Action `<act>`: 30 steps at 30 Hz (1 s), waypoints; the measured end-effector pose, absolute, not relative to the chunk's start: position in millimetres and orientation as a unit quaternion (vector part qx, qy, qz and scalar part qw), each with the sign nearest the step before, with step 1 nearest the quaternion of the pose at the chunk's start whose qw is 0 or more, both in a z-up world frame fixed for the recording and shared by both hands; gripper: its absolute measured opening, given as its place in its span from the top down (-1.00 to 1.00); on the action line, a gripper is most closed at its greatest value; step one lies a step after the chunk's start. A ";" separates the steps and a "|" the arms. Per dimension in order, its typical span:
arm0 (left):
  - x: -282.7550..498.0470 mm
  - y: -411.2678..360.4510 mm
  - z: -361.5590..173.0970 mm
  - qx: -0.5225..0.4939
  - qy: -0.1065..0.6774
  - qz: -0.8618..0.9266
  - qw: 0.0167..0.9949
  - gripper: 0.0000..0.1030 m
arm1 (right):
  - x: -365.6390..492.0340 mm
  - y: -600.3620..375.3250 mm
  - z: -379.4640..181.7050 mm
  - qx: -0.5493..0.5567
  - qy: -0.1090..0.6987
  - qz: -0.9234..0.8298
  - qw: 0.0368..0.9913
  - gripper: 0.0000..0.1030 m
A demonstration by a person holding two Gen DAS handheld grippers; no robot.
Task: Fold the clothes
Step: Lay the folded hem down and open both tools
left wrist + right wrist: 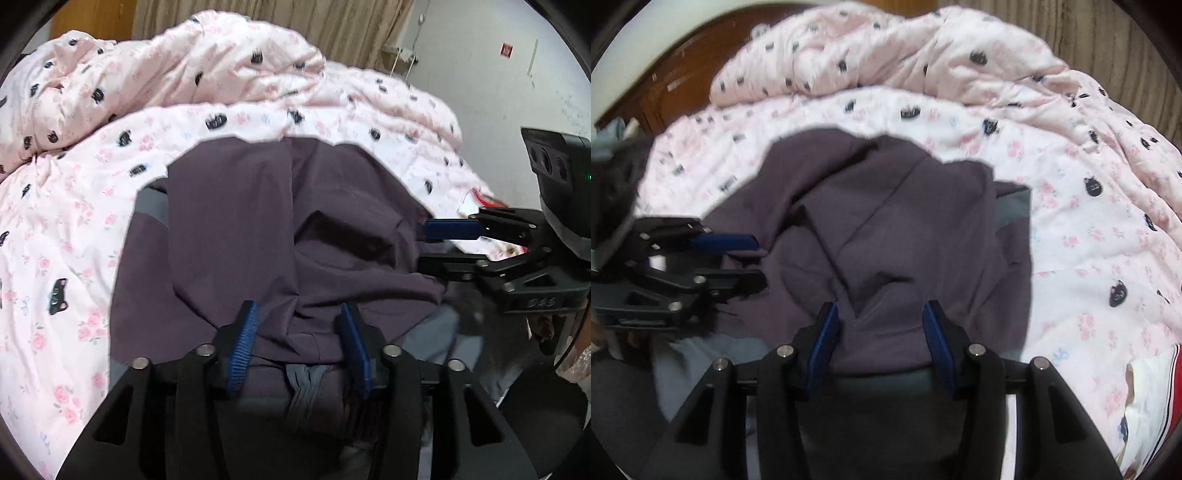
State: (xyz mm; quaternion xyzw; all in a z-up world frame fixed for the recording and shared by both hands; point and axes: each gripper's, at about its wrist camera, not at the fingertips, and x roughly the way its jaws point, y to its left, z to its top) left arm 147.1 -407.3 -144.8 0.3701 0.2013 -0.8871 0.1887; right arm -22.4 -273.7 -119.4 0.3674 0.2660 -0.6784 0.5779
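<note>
A dark purple garment (pixel 251 229) (pixel 886 229) with grey panels lies bunched in folds on the bed. In the left wrist view my left gripper (pixel 299 332) stands open over its near hem, with cloth lying loosely between the blue pads (pixel 243 339). My right gripper (pixel 424 245) reaches in from the right at the garment's edge, its fingers apart. In the right wrist view my right gripper (pixel 881 332) is open over the near hem, and cloth lies between the pads without being pinched. My left gripper (pixel 759 258) comes in from the left at the garment's side.
A pink floral quilt (pixel 74 229) (pixel 1089 229) with black cat faces covers the bed and is heaped up behind the garment. A white and red printed item (pixel 1145 391) lies at the right. A wooden headboard (pixel 676 81), a beige curtain (pixel 295 22) and a white wall (pixel 480 74) stand behind.
</note>
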 end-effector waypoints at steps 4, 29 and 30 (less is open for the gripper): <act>165.3 -398.6 -132.0 0.337 0.205 -0.898 0.195 -0.29 | -21.6 -240.7 -93.2 0.357 0.221 -0.692 0.587 -0.25; 300.9 -328.6 -156.9 0.345 0.249 -0.865 0.267 -0.38 | -29.2 -95.0 -114.2 0.419 0.091 -0.749 0.505 -0.33; 303.7 -328.6 -159.5 0.347 0.255 -0.864 0.262 -0.38 | -29.4 -93.4 -115.2 0.422 0.089 -0.749 0.503 -0.33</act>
